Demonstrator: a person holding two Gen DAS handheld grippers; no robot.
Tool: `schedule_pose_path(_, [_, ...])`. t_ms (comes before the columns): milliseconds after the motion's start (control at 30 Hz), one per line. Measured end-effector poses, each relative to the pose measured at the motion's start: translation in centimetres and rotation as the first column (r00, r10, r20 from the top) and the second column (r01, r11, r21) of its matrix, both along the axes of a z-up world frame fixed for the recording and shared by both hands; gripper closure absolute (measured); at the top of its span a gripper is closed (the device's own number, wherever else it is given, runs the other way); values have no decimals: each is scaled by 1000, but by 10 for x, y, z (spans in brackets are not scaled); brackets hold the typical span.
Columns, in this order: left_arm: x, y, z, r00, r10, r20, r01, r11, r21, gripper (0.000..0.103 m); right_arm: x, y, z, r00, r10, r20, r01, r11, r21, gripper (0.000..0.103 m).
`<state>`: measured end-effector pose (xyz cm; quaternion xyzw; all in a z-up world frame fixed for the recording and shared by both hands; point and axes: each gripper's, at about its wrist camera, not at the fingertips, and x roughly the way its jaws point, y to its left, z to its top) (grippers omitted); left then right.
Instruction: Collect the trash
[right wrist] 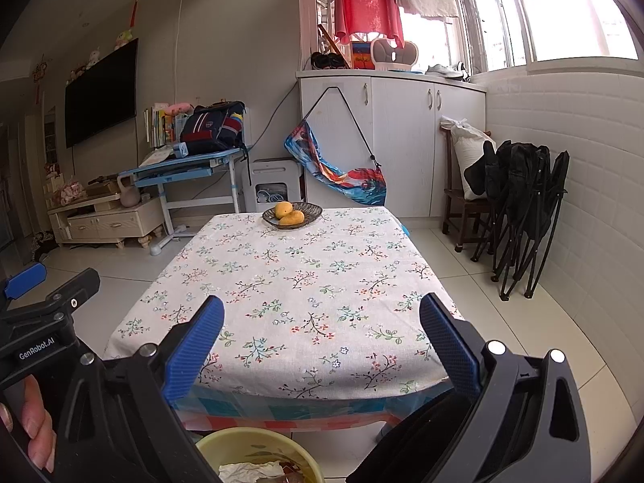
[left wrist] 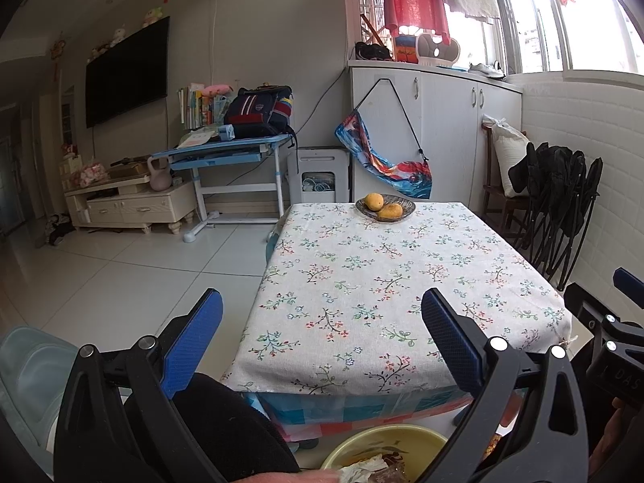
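Where floor shows, yellow bin [right wrist: 257,446] holds crumpled trash [right wrist: 249,471].

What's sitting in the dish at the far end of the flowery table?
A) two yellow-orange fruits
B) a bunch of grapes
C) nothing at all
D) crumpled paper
A: the dark dish at the far edge of the floral tablecloth holds two yellow-orange fruits, likely mangoes; the crumpled paper lies instead in the yellow bin below the near edge.

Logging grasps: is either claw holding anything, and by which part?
Nothing held: left claw and right claw both gape open above the table.
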<state>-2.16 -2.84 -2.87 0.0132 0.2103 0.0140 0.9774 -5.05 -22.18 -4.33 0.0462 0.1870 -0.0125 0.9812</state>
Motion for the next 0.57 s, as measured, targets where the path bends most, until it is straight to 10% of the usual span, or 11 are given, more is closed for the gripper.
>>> schedule_pose_path(567, [21,-19,-3,991,-97,-90,105,990,95,7,55,-17,11,994,54,-92,-53,998,17,8])
